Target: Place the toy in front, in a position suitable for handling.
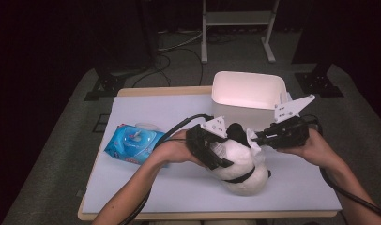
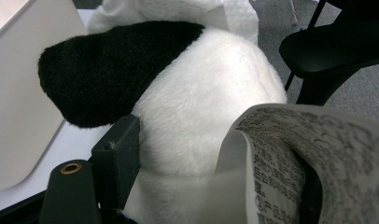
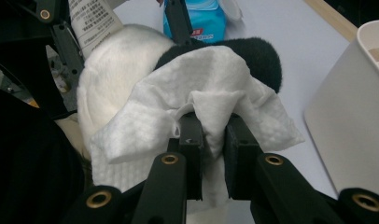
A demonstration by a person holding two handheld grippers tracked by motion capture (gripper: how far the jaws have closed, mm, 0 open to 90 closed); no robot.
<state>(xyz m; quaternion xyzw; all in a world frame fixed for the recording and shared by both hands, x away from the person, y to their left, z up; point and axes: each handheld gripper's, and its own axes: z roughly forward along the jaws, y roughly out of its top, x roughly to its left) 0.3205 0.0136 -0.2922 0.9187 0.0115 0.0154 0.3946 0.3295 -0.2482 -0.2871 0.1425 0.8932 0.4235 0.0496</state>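
Plush panda [image 1: 240, 168] lies near the middle of the white table [image 1: 146, 187], on its side, long axis running from the upper left toward the lower right in the high view; black ear [image 3: 262, 53] at the far end, toward the tub; a printed care tag [image 2: 295, 163] stands off the body close to the left gripper's camera. White wipe [image 3: 201, 93] is draped over the panda's ear end, touching the fur; right gripper [image 3: 211, 140] has its jaws pinched tight on a fold of that wipe, coming in from the panda's right, level with the head. Left gripper [image 1: 212, 147] straddles the white body from the left, jaws wide on either side of it; whether the pads actually press the plush I cannot tell from these frames, the near jaw lying against the fur. Judgement: the wiping stroke turns on the wipe sitting atop the head end, right hand nearer to it, left hand steadying the trunk; a pull along the long axis seems likely. White tub [image 1: 247, 91] stands just behind the panda at the far edge, nothing visible inside. Blue wet-wipe pack [image 1: 132, 143] lies flat to the left, lid flap open, apart from the panda.
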